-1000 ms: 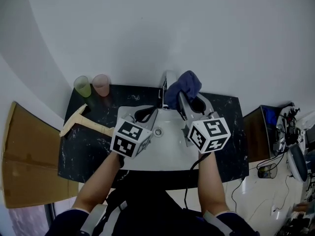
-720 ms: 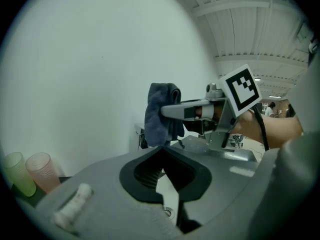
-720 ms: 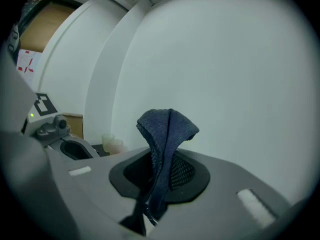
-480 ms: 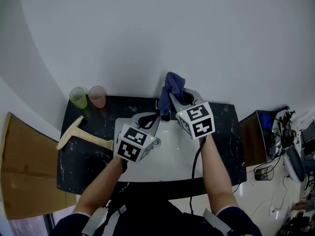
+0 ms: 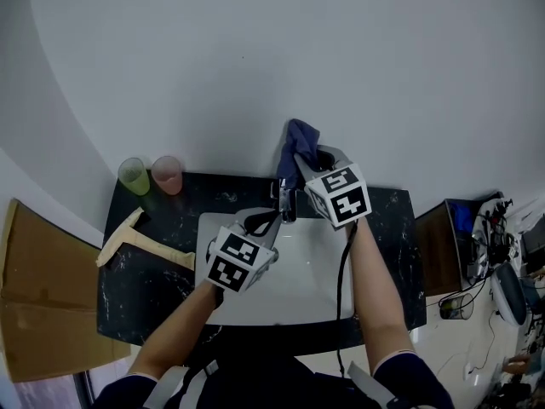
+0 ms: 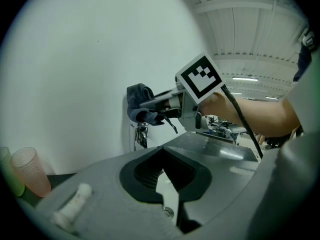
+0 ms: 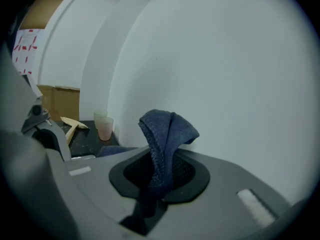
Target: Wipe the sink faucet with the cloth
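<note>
A pale wall [image 5: 255, 58] fills the upper part of the head view. Against its foot stands a black speckled counter [image 5: 153, 284] with a white sink [image 5: 298, 290] set in its middle. A flat sheet of cardboard [image 5: 34, 305] lies off the counter's left end.

At the back rim of the sink rises the chrome faucet [image 5: 286, 198]. The dark blue cloth [image 5: 300, 141] hangs bunched directly over the faucet's top, close to the wall. From the left gripper view the cloth's lower edge reaches the faucet's head, but I cannot tell whether they touch.

The right gripper [image 5: 301, 162] reaches in from the sink's right side. Its jaws are clamped on the cloth, which passes between them and stands up in a folded peak beyond the tips.

The left gripper [image 5: 266, 220] hovers over the sink's left half, pointing at the faucet. Its jaws are pressed together with nothing between them, and they stop short of the faucet.

On the counter's left side lies a wooden T-shaped tool [image 5: 140, 239]. At the back left corner a green cup [image 5: 134, 176] and a pink cup [image 5: 167, 175] stand upright side by side.
</note>
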`<state>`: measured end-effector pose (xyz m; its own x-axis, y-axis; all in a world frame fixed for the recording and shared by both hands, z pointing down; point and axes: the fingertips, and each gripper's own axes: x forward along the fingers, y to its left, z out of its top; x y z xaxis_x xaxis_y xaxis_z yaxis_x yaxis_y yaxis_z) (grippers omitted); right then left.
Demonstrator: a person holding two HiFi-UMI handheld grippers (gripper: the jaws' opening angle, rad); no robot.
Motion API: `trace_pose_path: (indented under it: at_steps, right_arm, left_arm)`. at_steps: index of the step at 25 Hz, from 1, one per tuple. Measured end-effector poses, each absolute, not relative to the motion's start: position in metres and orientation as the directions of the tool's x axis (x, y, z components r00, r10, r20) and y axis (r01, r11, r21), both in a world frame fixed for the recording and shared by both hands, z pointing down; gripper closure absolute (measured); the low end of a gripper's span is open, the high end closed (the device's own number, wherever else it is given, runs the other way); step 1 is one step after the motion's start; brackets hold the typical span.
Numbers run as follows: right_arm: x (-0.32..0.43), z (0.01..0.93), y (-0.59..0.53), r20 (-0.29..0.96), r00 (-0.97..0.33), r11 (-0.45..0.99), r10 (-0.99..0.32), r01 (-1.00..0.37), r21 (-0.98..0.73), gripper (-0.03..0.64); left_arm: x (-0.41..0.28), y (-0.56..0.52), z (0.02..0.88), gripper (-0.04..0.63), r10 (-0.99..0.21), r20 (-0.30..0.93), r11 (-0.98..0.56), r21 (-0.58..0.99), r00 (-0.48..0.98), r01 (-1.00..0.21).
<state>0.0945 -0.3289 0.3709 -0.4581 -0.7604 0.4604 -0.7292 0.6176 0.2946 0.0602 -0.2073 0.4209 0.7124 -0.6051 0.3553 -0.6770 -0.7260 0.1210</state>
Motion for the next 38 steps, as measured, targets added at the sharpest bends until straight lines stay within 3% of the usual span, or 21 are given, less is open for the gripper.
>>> trace_pose_path:
  at_steps: [18,28,38]
  right_arm:
    - [0.1,0.367,-0.275,0.405,-0.491,0.611,-0.771,-0.748,0.257,0.554]
    - [0.099,0.377,-0.222,0.339,-0.534,0.606,-0.775,-0.78,0.155,0.554]
    - [0.09,0.42,-0.214,0.404,-0.547,0.619,-0.733,-0.783,0.064,0.554]
  left_arm:
    - [0.06,-0.198,0.426,0.594,-0.606,0.38,-0.718,0.118,0.699,-0.686]
    - [0.048,-0.186,0.43,0.594,-0.612,0.391,-0.7,0.137,0.688,-0.701]
    - [0.042,-0.18,0.435,0.594,-0.608,0.409,-0.695,0.139,0.68,-0.705]
